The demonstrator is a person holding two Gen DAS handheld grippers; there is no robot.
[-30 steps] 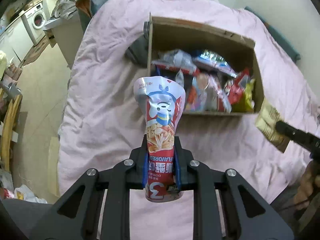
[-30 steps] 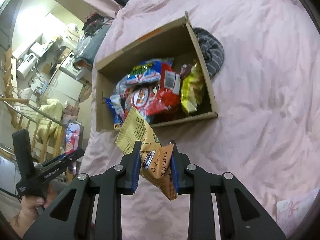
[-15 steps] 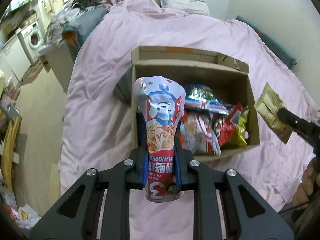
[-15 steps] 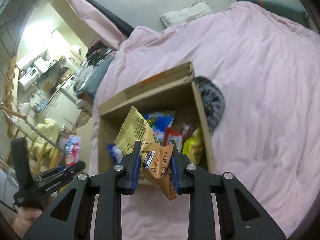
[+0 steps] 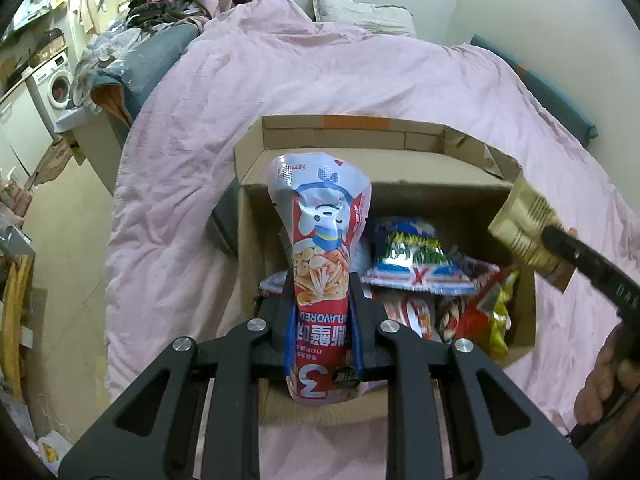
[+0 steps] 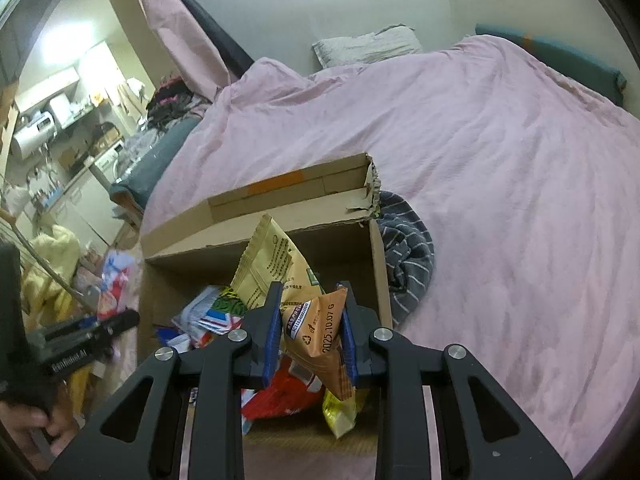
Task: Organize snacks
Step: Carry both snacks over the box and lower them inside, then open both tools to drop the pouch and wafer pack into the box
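**Two packets held over an open snack box**

In the left wrist view, the left gripper (image 5: 323,320) was clamped on a red-and-white packet (image 5: 320,256) at the centre of the frame. The packet stood inverted: a large "3" and the letters "FLAVORED" read upside down near its lower end, with Chinese characters between them, too distorted to read. A cartoon face and a picture of pale strips filled its upper half.

In the right wrist view, the right gripper (image 6: 308,334) was closed on a tan-and-orange packet (image 6: 296,292), low in the centre. Its orange corner bore a recycling mark and the print "2025.10.07 G"; the smaller text on its tan panel was illegible. The same packet showed at the right edge of the left wrist view, gold in tone (image 5: 524,228), over the right rim of the box.

The cardboard box (image 5: 400,200) lay open on a pink quilt (image 5: 320,80), its far flap folded back with a strip of orange tape. Inside lay a blue, white and red bag (image 5: 416,264), plus red and yellow bags (image 5: 496,312) at the lower right. Both held packets hung above the box opening, not touching its contents as far as could be seen.

A striped dark cloth (image 6: 408,260) touched the right wall of the box. The quilt lay bare to the right and beyond. A washer (image 5: 56,84) stood at the upper left. The other gripper marked "GenRobot.AI" (image 6: 76,344) sat at the lower left of the right wrist view.
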